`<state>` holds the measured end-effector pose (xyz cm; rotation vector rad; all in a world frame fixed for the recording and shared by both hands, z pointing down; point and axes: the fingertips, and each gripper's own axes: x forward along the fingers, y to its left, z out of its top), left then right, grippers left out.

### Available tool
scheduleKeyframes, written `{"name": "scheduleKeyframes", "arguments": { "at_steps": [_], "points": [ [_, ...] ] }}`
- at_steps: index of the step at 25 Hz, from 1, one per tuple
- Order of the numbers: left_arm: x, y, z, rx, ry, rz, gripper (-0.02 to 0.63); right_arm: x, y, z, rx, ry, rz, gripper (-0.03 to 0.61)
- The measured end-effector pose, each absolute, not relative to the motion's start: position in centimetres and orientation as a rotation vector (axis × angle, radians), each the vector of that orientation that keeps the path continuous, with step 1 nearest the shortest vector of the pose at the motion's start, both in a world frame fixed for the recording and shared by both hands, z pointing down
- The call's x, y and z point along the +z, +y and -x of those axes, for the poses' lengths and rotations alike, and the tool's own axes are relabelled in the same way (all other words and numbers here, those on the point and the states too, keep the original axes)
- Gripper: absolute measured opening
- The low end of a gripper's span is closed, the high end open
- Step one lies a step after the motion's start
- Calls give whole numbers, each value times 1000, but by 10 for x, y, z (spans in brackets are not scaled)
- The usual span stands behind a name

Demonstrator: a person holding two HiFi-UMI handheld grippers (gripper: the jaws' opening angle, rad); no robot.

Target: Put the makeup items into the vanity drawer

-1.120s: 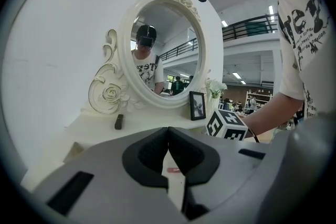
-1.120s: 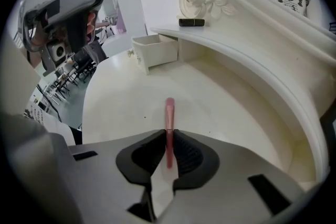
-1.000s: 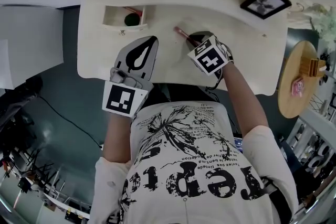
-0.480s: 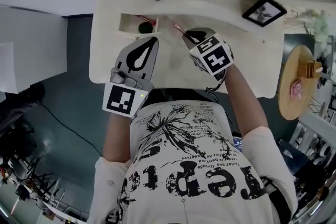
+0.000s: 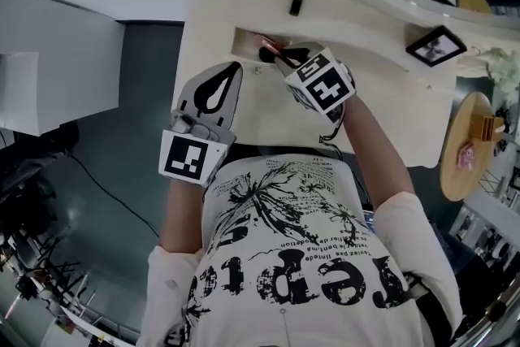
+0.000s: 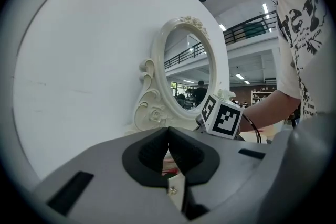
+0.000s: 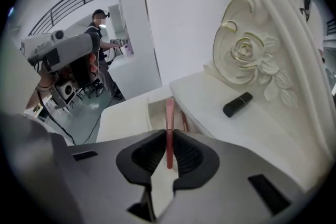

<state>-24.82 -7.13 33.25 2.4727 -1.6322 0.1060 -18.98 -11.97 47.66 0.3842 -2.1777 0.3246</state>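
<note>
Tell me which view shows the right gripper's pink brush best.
Right gripper view: the pink brush stands clamped between the right gripper's jaws, its end over the open drawer. Head view shows only a short stretch beyond the gripper. Left gripper view doesn't show it clearly.

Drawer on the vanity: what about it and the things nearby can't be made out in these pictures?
- Contents of the drawer: head view, the right tongs cover most of the opening.
- Pink stick: right gripper view foreshortens it; brush or pencil, cannot tell.
- Label on the black tube: too small in both views.
- Vanity top: left gripper view, the left tongs' own body blocks it.
</note>
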Motion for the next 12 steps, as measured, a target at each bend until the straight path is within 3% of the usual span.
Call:
{"name": "scheduleKeyframes", "arguments": {
  "at_steps": [10,12],
  "points": [
    [345,-69,289,111,-1676,-2425,12,499,-136,225,339,-2128,-431,74],
    [344,-69,291,107,-1674,-2426,12,499,-133,227,374,-2131,-430,198]
  ]
}}
